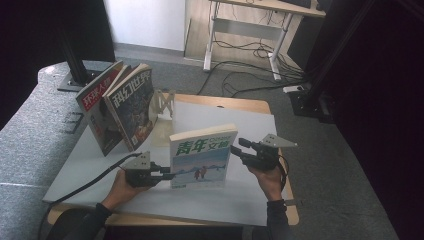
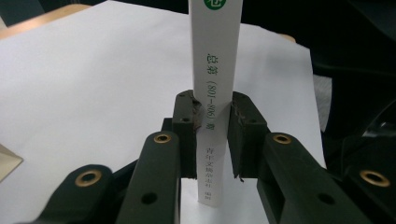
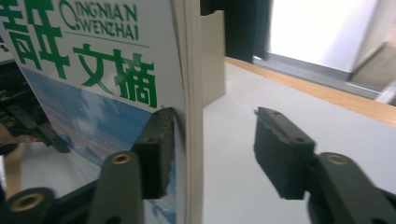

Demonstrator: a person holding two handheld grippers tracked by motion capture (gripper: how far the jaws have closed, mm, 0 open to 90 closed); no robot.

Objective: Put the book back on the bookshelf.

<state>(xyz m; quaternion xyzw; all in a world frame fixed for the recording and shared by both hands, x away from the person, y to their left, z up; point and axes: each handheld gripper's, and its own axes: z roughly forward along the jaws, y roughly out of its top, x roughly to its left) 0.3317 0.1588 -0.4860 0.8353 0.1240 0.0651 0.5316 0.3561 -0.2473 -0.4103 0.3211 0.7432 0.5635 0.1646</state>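
Note:
A magazine (image 1: 202,157) with a green title and a snowy blue cover stands upright on the white sheet (image 1: 240,195) near the table's front. My left gripper (image 1: 169,175) holds its left edge. In the left gripper view the white spine (image 2: 215,70) sits between the jaws of that gripper (image 2: 212,116), and both pads press on it. My right gripper (image 1: 239,149) is at the magazine's right edge. In the right gripper view the page edge (image 3: 192,93) stands between the jaws of this gripper (image 3: 215,121). The left pad lies against the cover and the right pad stands well apart.
Two more magazines (image 1: 95,107) (image 1: 132,105) lean upright against a pale wooden rack (image 1: 164,106) at the back left of the table. Behind the table a white-legged desk (image 1: 240,30) stands over loose cables on the grey floor. Dark stands flank both sides.

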